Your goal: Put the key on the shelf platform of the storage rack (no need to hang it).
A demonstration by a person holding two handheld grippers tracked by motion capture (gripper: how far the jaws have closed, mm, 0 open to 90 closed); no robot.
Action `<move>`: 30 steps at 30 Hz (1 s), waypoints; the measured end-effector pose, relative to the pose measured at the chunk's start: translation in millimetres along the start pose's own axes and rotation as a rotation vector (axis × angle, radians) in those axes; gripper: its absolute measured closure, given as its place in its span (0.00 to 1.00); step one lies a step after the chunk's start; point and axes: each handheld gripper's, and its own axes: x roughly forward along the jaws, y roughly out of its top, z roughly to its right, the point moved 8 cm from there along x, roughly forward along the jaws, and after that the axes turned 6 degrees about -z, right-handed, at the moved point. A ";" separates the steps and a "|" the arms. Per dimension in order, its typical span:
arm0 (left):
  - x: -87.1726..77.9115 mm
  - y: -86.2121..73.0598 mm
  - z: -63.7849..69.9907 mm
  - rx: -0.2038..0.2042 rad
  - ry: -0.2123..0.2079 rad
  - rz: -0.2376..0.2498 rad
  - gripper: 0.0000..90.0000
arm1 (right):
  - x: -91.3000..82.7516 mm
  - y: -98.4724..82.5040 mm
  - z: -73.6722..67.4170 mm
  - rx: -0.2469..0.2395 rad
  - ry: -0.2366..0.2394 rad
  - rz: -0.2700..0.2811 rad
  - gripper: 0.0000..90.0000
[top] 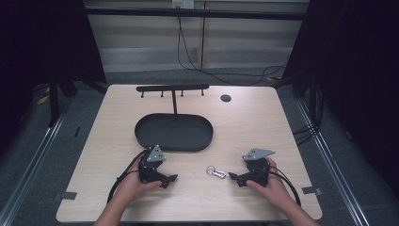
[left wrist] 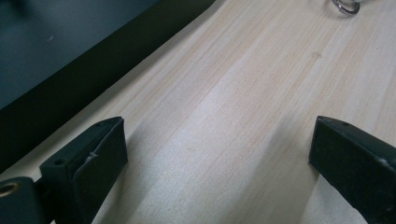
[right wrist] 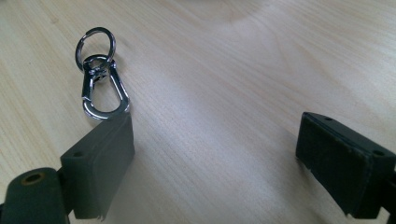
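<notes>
A small silver key clip with a ring (top: 216, 172) lies flat on the wooden table between the two grippers. In the right gripper view the clip (right wrist: 100, 79) lies just beyond the tip of the left jaw, outside the gap. My right gripper (top: 234, 177) rests on the table just right of the clip, its jaws wide open and empty (right wrist: 215, 144). My left gripper (top: 170, 179) rests left of the clip, also open with bare wood between its jaws (left wrist: 219, 149). The ring of the clip (left wrist: 345, 5) peeks in at the top of the left gripper view.
A dark oval tray (top: 173, 132) sits mid-table behind the grippers, its wall (left wrist: 84, 70) close to the left gripper. Behind it stands a black rack with several pegs (top: 172, 88). A round hole (top: 226, 98) marks the far right of the table.
</notes>
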 end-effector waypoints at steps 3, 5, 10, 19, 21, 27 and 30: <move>0.0 0.0 0.0 -0.001 0.000 0.000 0.04 | -0.7 0.0 -0.4 -0.005 0.003 -0.021 0.12; 0.0 0.0 0.2 -0.001 -0.001 0.000 0.04 | -1.2 0.7 -1.0 -0.003 0.001 -0.048 0.13; -0.4 -0.6 -0.6 0.010 0.000 -0.008 0.04 | -4.6 2.2 -4.3 -0.016 0.006 -0.148 0.17; -0.3 -0.5 -0.6 0.007 0.003 -0.007 0.04 | -10.6 5.5 -20.7 -0.111 0.064 -0.286 0.31; 0.0 0.0 0.0 -0.001 0.000 0.000 0.04 | -11.3 6.7 -23.9 -0.111 0.081 -0.312 0.33; -0.3 -0.4 -0.4 0.006 0.000 -0.005 0.04 | -15.7 14.9 -38.0 -0.148 0.116 -0.358 0.39; 0.0 0.0 0.0 0.000 0.000 0.000 0.04 | -14.9 17.9 -45.5 -0.152 0.134 -0.373 0.40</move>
